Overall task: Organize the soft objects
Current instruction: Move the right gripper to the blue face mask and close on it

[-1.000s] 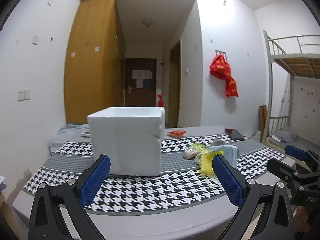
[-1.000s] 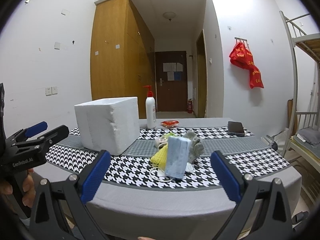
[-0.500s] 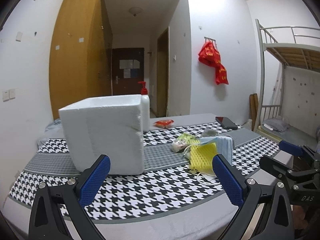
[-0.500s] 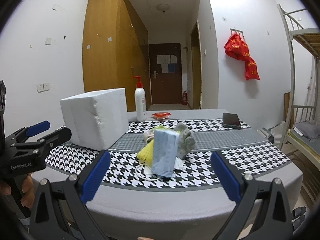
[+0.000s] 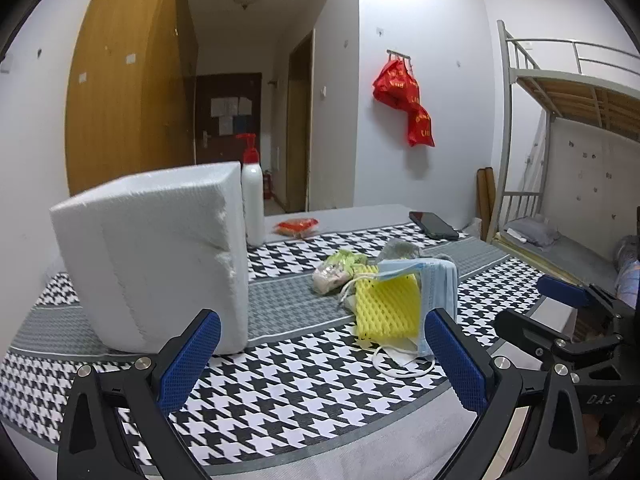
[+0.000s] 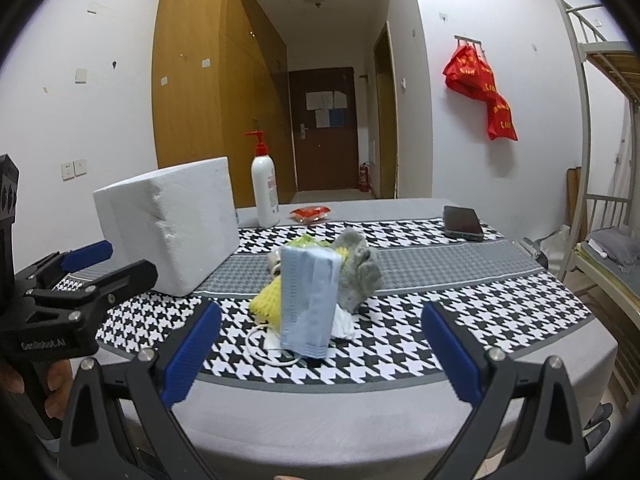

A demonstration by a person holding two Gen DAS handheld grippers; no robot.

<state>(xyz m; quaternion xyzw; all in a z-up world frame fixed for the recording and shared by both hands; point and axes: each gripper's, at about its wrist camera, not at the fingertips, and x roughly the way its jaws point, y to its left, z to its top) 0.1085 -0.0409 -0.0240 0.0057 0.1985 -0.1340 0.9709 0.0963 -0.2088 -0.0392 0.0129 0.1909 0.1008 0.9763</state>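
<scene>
A pile of soft things lies mid-table: a yellow foam net, a light blue face mask draped upright over it, a grey glove and a yellow-green bag. A white foam box stands to the left of the pile. My left gripper is open near the table's front edge, short of the box and the pile. My right gripper is open too, facing the mask from the front, with nothing between its fingers.
A pump bottle stands behind the box, with a red packet beside it. A black phone lies at the back right. The houndstooth cloth covers the table. A bunk bed stands to the right.
Both grippers have moved forward toward the table, so the box and the pile look larger. Both stay open. Nothing on the table has moved.
</scene>
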